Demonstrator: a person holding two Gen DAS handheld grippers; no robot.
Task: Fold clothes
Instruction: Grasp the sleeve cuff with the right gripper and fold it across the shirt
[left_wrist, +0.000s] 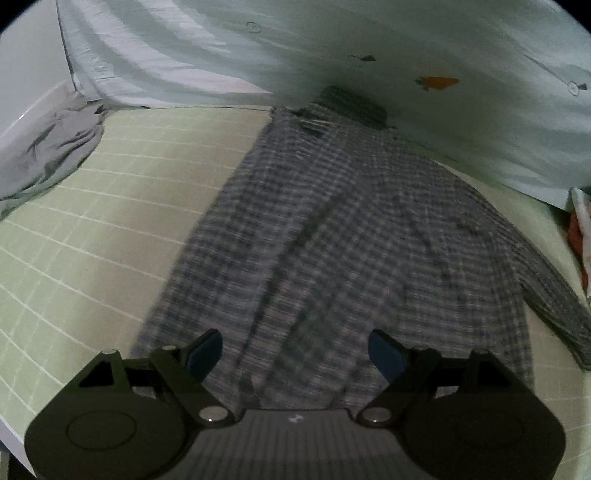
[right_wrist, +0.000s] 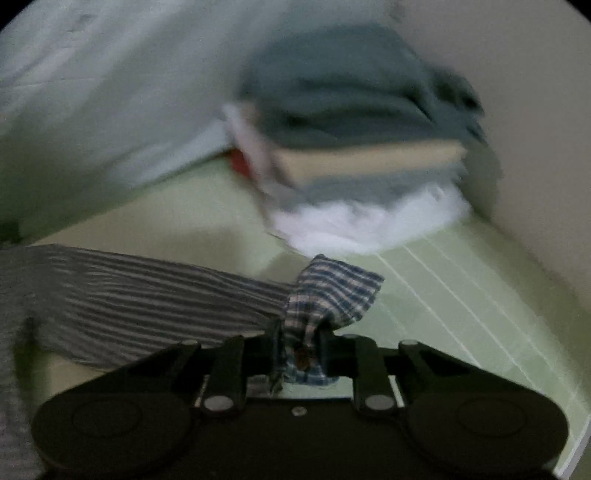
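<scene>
A grey-blue plaid shirt (left_wrist: 332, 229) lies spread on a pale green gridded bed sheet (left_wrist: 110, 221), collar at the far end, one sleeve running off to the right. My left gripper (left_wrist: 295, 350) is open and empty, hovering over the shirt's near hem. In the right wrist view my right gripper (right_wrist: 299, 339) is shut on the cuff end of the plaid sleeve (right_wrist: 332, 291), which bunches up between the fingers; the sleeve (right_wrist: 147, 295) stretches away to the left, lifted off the sheet (right_wrist: 461, 295).
A pale duvet (left_wrist: 369, 55) with small prints lies across the far side. A grey crumpled cloth (left_wrist: 48, 147) sits at the far left. A stack of folded clothes (right_wrist: 362, 147) stands ahead of my right gripper near a wall.
</scene>
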